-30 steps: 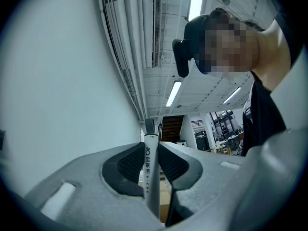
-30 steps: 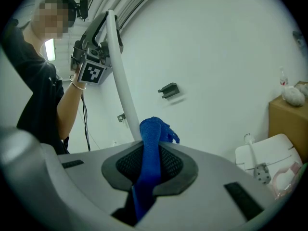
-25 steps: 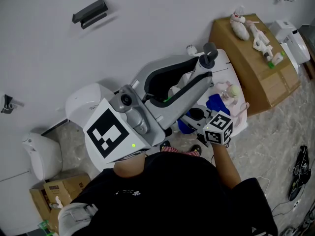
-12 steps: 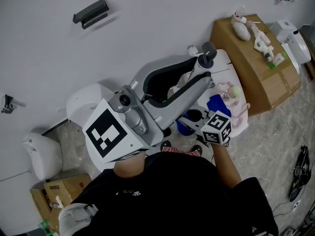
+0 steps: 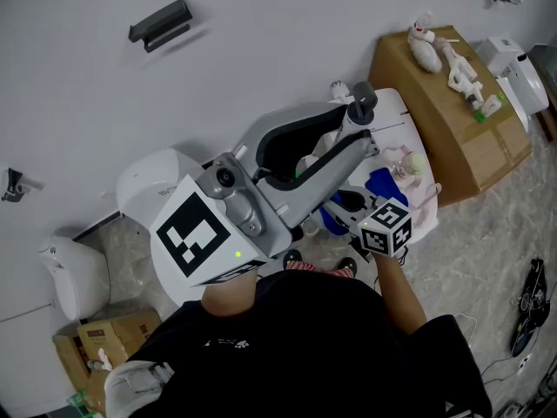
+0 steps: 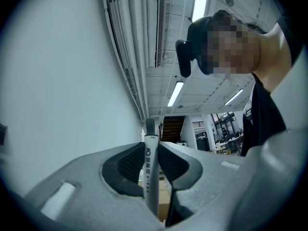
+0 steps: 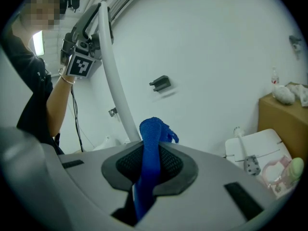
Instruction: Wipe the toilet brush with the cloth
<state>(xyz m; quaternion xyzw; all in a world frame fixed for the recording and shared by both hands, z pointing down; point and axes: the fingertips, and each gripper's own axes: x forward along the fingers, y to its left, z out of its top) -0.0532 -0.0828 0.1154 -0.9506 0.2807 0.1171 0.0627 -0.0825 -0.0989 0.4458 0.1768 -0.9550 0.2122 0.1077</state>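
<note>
My left gripper (image 5: 359,113) reaches up and right in the head view, shut on the white printed handle of the toilet brush (image 6: 150,170). In the right gripper view the brush's white shaft (image 7: 113,76) curves from that gripper down to the blue cloth (image 7: 151,146). My right gripper (image 5: 352,205) is shut on the cloth, which stands up between its pads right beside the shaft. From the head camera the cloth (image 5: 383,184) shows blue just beyond the right gripper's marker cube. The brush head is hidden.
A white fixture (image 5: 396,110) with pink and white items stands against the wall behind the grippers. To its right is a cardboard box (image 5: 452,116) with small white objects on top. A white round bin (image 5: 148,181) sits at the left, a grey holder (image 5: 159,22) on the wall.
The right gripper has shifted and tilted slightly with the cloth beside the shaft. The left gripper holds the brush in the same place.
</note>
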